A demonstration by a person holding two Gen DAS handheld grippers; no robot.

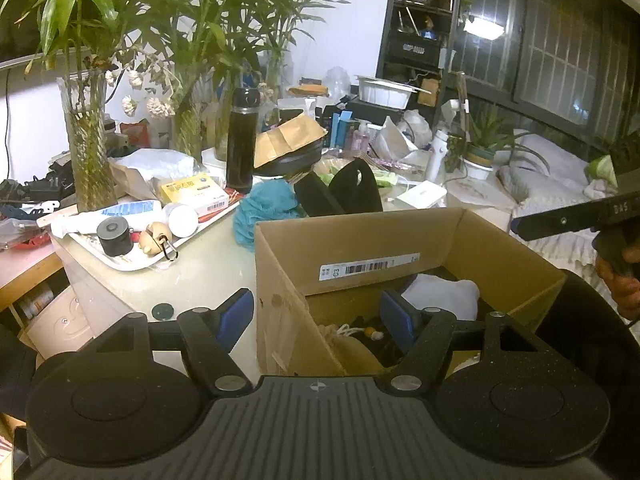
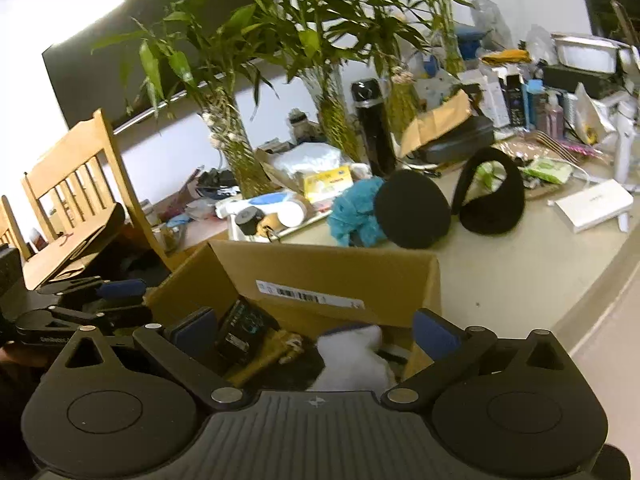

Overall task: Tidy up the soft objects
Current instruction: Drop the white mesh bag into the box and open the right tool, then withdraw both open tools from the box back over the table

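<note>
Cardboard box flanked by two grippers, soft things partly sorted

The right gripper point(image 2: 316, 330) was held over the cardboard box point(image 2: 332, 268) with its fingers spread wide and nothing pinched; a white soft item point(image 2: 354, 360) lay in the box just below them, beside a black device point(image 2: 240, 330) and a tan drawstring pouch point(image 1: 352, 350). The left gripper point(image 1: 316, 314) was spread across the box's left wall, one blue pad outside and one inside, without pressing on it. Beyond the box's far wall, toward the back edge of the table point(image 2: 500, 276), a teal bath pouf point(image 2: 354, 210) and black earmuffs point(image 2: 452, 204) were left together, touching. A tray point(image 1: 132, 262), a black flask point(image 1: 240, 136) and vases of bamboo point(image 1: 86, 140) crowded the table's left side
</note>
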